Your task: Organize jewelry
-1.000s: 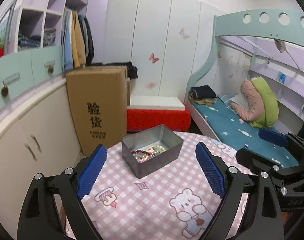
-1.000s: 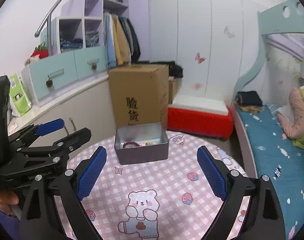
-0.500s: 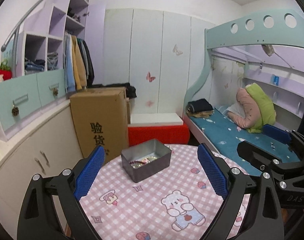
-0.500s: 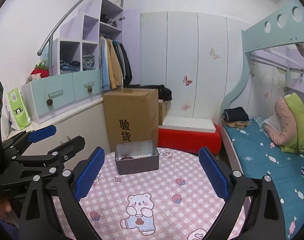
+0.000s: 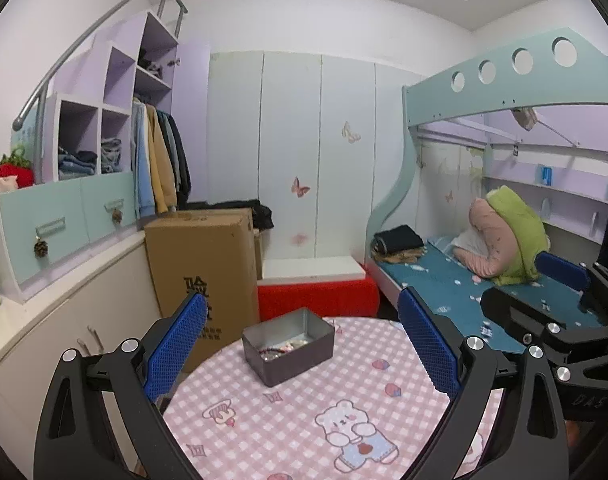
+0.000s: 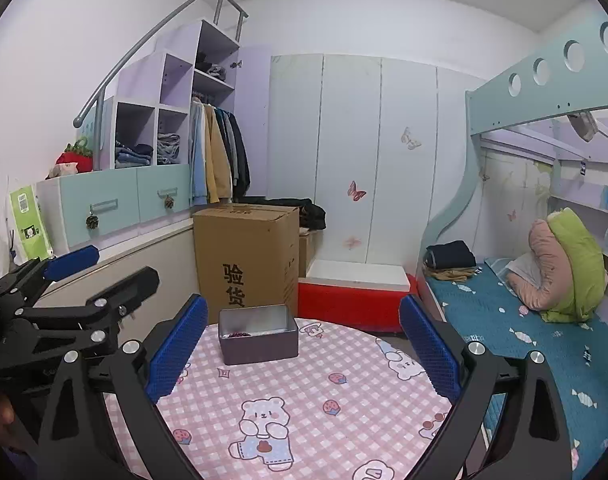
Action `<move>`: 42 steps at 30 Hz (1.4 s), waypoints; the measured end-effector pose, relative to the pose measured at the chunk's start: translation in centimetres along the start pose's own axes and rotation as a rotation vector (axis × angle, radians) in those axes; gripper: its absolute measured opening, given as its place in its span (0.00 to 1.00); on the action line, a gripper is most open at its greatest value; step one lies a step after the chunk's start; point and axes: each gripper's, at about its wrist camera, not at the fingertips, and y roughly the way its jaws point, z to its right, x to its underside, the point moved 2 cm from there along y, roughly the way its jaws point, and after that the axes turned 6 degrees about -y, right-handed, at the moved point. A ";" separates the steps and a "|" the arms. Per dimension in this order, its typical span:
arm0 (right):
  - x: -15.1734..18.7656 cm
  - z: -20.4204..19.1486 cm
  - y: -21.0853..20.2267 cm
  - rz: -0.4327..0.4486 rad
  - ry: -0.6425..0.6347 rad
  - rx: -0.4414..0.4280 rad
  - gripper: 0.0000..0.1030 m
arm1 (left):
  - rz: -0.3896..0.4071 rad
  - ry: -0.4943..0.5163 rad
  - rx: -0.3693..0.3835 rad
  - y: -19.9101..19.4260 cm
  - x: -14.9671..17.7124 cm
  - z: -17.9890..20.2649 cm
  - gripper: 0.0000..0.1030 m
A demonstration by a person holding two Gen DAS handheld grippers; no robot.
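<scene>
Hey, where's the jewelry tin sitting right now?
In both wrist views the open grey metal tin sits near the far edge of the round table with the pink checked cloth, just in front of the tall cardboard box, beaded jewelry inside.

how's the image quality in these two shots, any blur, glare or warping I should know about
Left wrist view: sharp, evenly lit, no glare; fisheye bows the wardrobe doors and darkens the corners. Right wrist view: same warping, soft light; the tin hides most of its jewelry, while the left view shows beads small but readable.
</scene>
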 end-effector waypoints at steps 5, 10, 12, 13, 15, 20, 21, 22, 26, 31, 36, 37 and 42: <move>0.0 0.2 -0.2 0.005 0.009 0.001 0.91 | 0.032 -0.006 -0.006 -0.6 -0.2 0.0 0.90; 0.1 0.3 -0.2 0.006 0.012 -0.001 0.92 | 0.075 0.014 -0.020 -1.0 -0.4 0.3 0.90; 0.1 0.3 -0.2 0.004 0.012 -0.002 0.92 | 0.075 0.016 -0.022 -1.1 -0.6 0.3 0.90; 0.1 0.4 -0.2 0.005 0.014 -0.001 0.92 | 0.077 0.015 -0.020 -1.1 -0.6 0.3 0.90; 0.1 0.4 -0.2 0.010 0.011 0.002 0.92 | 0.076 0.013 -0.018 -1.0 -0.7 0.3 0.90; 0.4 0.3 0.0 0.002 0.018 -0.007 0.92 | 0.086 0.022 -0.030 -1.1 -0.6 0.4 0.90; 0.5 0.3 0.1 -0.001 0.022 -0.011 0.92 | 0.087 0.024 -0.031 -1.1 -0.5 0.3 0.90; 0.5 0.3 0.2 -0.003 0.025 -0.014 0.92 | 0.086 0.024 -0.032 -1.1 -0.5 0.3 0.90; 0.5 0.1 0.4 -0.009 0.030 -0.018 0.92 | 0.085 0.027 -0.034 -0.9 -0.4 0.3 0.90; 0.5 0.3 0.8 -0.022 0.044 -0.036 0.92 | 0.084 0.029 -0.033 -0.8 -0.4 0.4 0.90; 0.5 0.4 1.1 -0.031 0.046 -0.039 0.92 | 0.078 0.026 -0.033 -0.7 -0.4 0.4 0.90; 0.6 0.4 1.1 -0.032 0.046 -0.038 0.92 | 0.077 0.026 -0.032 -0.6 -0.4 0.3 0.90; 0.7 0.3 1.3 -0.036 0.050 -0.043 0.92 | 0.076 0.031 -0.036 -0.5 -0.4 0.3 0.90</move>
